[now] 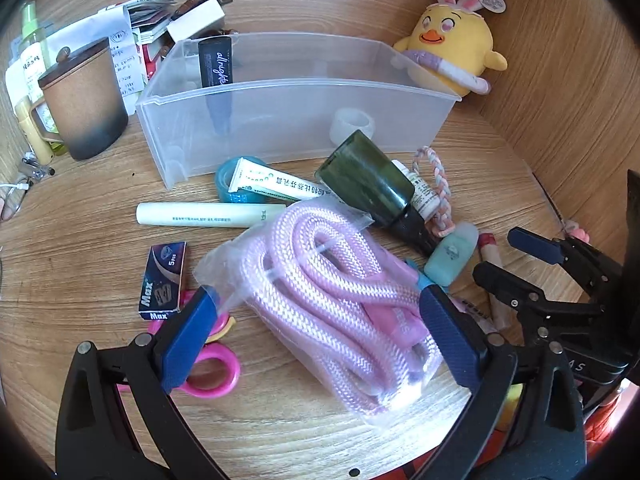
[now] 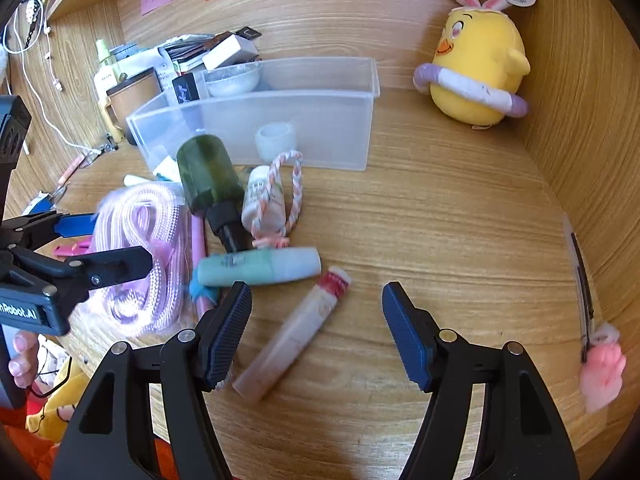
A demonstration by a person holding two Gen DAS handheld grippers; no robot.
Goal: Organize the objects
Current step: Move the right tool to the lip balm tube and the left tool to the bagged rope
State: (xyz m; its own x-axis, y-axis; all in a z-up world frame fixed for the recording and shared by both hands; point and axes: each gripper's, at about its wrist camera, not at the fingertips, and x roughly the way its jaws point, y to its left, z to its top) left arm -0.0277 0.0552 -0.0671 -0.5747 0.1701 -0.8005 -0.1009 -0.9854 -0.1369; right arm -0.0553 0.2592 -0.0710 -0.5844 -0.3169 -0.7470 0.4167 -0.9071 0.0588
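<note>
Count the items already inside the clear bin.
2 visible in the clear bin: black tube upright at its left end, translucent tape roll near the front wall. Others may be hidden.

A bagged rope (image 1: 332, 300) lies on the desk (image 1: 80, 248) before the bin (image 1: 280, 120), scissors (image 1: 212, 372) at its left.

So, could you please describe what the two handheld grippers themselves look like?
Both the left gripper and the right gripper have black plastic linkage arms with silver rivets and blue, ribbed rectangular finger pads. Seen from the right wrist, the left one's black body carries white lettering.
</note>
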